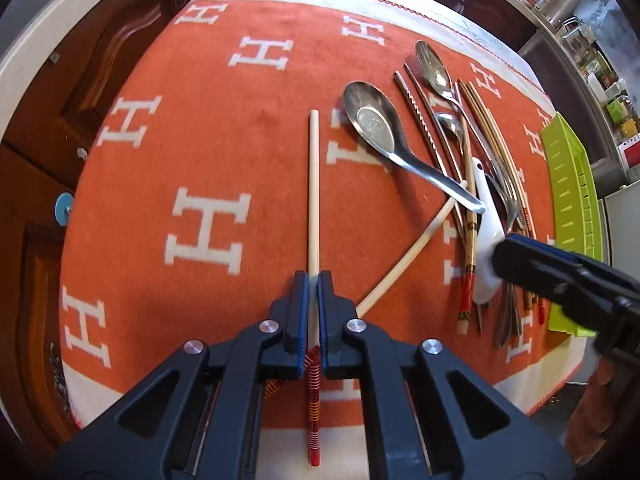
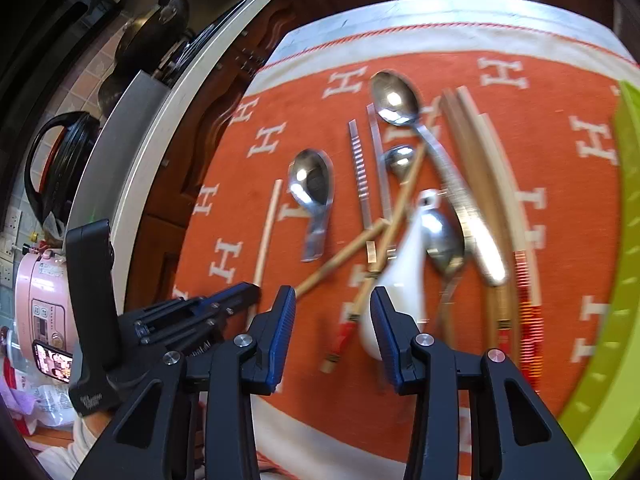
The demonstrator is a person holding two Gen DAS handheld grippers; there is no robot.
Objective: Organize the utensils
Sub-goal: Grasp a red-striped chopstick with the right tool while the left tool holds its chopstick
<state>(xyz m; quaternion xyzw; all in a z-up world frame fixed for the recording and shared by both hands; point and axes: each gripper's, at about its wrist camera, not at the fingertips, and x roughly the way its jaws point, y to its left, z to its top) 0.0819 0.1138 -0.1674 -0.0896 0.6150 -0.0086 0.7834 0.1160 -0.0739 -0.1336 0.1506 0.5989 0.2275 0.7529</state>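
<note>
Left wrist view shows my left claw point(image 1: 314, 280) clamped on a pale chopstick point(image 1: 313, 184), its red-striped end running back between the fingers and its tip pointing away over the orange cloth point(image 1: 168, 152). A second pale chopstick point(image 1: 412, 254) lies slanted just to the right, its far end under the handle of a wide steel spoon point(image 1: 374, 120). Beyond that sits a pile of steel chopsticks, spoons and wooden chopsticks, with a white ceramic spoon point(image 1: 486, 240) among them and a green tray point(image 1: 572, 216) at the cloth's right edge. Right wrist view, blurred, shows my right claw point(image 2: 334, 312) with fingers apart, gripping nothing, above the white ceramic spoon point(image 2: 404, 276), whose bowl reaches the right finger.
</note>
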